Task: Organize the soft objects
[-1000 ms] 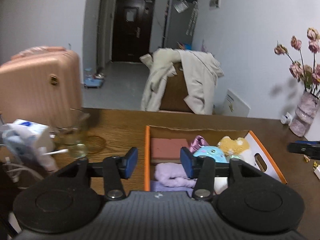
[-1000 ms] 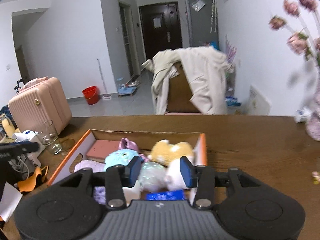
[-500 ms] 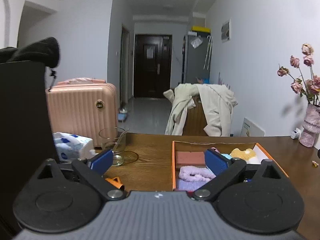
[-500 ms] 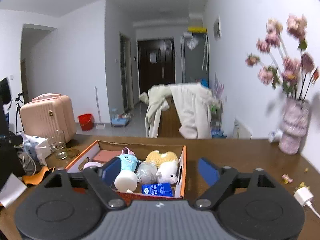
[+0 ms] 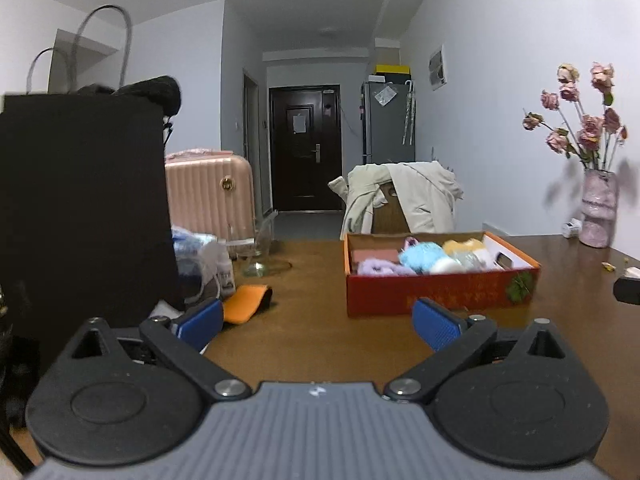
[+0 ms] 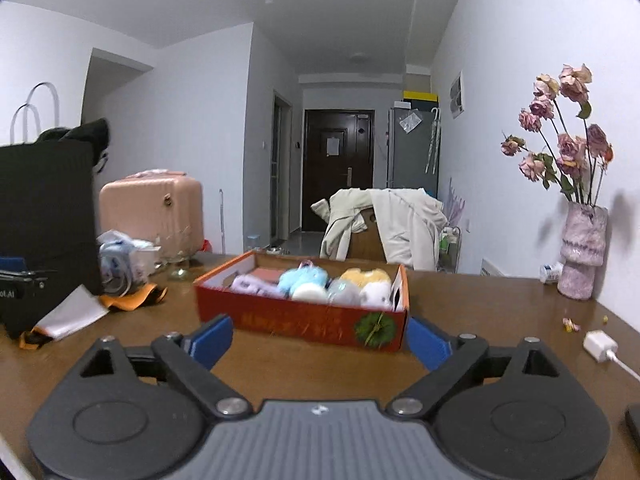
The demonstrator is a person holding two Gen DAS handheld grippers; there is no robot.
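Plushies [image 6: 320, 286] sit packed in the red box [image 6: 300, 326] just ahead of both tongs, left gripper [image 5: 318, 326] and right gripper [image 6: 320, 338] spread wide, empty. Overstuffed box might spill if bumped.

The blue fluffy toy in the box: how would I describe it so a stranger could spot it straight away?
Find the red cardboard box in the middle of the brown wooden table. Soft toys fill it, and the blue fluffy toy sits near the centre, with a lilac plush on its left and a yellow plush on its right. It is the only sky-blue one there.
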